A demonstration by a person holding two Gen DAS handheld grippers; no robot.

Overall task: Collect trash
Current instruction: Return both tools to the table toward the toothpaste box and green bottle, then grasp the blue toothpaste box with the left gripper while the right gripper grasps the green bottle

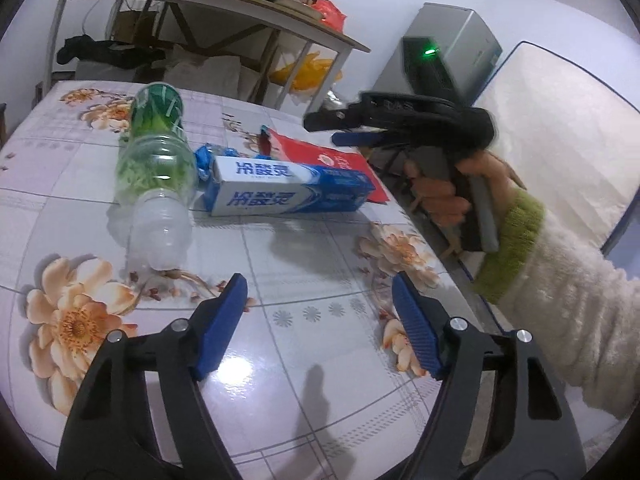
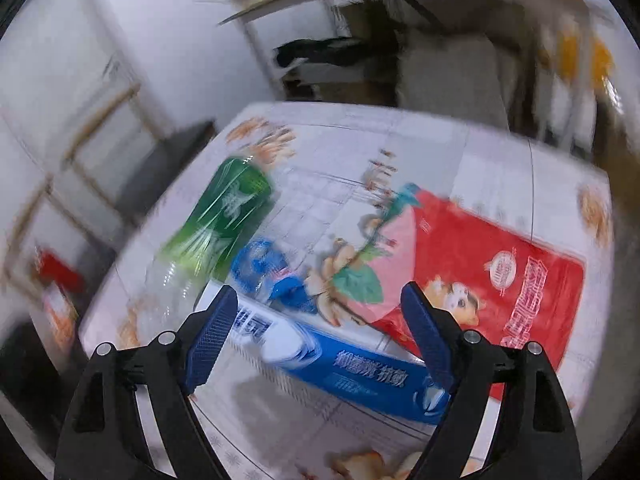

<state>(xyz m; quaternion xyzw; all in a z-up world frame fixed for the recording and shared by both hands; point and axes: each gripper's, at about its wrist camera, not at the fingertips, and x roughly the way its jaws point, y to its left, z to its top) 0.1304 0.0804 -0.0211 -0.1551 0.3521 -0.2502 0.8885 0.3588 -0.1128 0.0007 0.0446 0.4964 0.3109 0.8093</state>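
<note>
A clear plastic bottle [image 1: 154, 176] with a green label lies on the flowered table [image 1: 280, 264], cap end toward me. Beside it lie a blue-and-white toothpaste box [image 1: 288, 190], a crumpled blue wrapper [image 1: 206, 158] and a flat red snack bag [image 1: 320, 156]. My left gripper [image 1: 320, 292] hovers open over bare table, short of the box, nothing between its fingers. In the left wrist view the right gripper [image 1: 340, 128] is held by a hand at the table's right edge. In the blurred right wrist view my right gripper [image 2: 320, 304] stands open above the toothpaste box [image 2: 340, 364], with the bottle [image 2: 224, 220], wrapper [image 2: 264, 268] and red bag [image 2: 500, 280] beyond.
A shelf table [image 1: 208, 4] crowded with jars and bowls stands behind the table. A grey appliance [image 1: 448, 48] with a green light and a pale cushion [image 1: 560, 140] sit to the right. The table's right edge [image 1: 432, 240] drops off beside the hand.
</note>
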